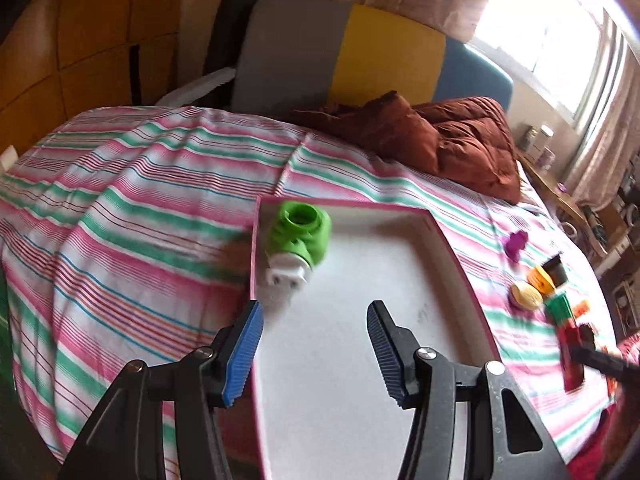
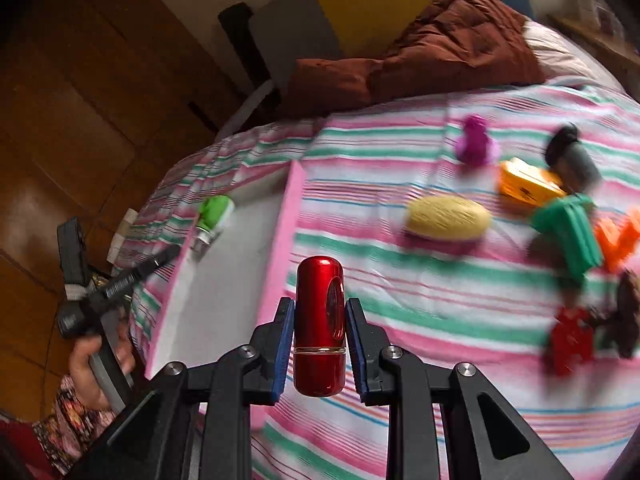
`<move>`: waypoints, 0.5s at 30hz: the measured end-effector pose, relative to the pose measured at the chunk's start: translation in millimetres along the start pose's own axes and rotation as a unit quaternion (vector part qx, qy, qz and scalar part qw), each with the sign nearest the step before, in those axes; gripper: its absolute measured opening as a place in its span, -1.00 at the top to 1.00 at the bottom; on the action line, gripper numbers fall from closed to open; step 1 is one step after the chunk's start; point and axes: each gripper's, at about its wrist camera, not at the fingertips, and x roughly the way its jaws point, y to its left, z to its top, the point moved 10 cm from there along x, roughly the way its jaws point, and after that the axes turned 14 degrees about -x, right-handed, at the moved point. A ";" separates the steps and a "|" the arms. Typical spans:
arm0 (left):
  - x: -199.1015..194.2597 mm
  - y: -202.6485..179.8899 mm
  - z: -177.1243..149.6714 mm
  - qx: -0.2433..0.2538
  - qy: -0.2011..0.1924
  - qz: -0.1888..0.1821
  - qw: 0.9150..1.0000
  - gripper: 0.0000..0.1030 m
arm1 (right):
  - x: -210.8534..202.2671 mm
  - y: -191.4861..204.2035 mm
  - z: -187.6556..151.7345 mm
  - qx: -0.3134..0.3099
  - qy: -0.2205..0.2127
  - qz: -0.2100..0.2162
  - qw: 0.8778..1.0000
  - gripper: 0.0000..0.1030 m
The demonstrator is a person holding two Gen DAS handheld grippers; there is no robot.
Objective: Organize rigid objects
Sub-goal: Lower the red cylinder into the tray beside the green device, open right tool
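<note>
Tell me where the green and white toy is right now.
The green and white toy lies inside the pink-rimmed box, in its far left corner, ahead of the open left gripper in the left wrist view.

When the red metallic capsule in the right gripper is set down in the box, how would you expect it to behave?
The red capsule looks like a smooth, glossy cylinder with rounded ends, so laid on its side it will probably roll across the flat floor of the pink box. Stood on a domed end, it would likely tip. Its shiny surface may slip between the pads of the right gripper.
</note>
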 end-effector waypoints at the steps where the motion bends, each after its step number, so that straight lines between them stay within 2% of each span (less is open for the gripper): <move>1: -1.6 -0.8 -3.5 0.002 0.000 -0.001 1.000 -0.06 | 7.4 9.5 6.7 -0.010 0.003 0.003 1.000 0.49; 5: -7.9 -4.8 -13.3 0.001 0.006 -0.015 1.000 -0.06 | 40.1 42.1 27.0 -0.044 0.023 0.010 0.999 0.49; 12: -22.9 7.7 -10.3 -0.005 -0.020 0.001 1.000 -0.06 | 100.7 79.4 58.5 -0.046 0.049 0.014 0.998 0.49; 15: -25.4 15.8 -8.0 -0.021 -0.017 -0.003 1.000 -0.06 | 131.1 89.0 66.4 -0.044 0.069 0.008 0.997 0.49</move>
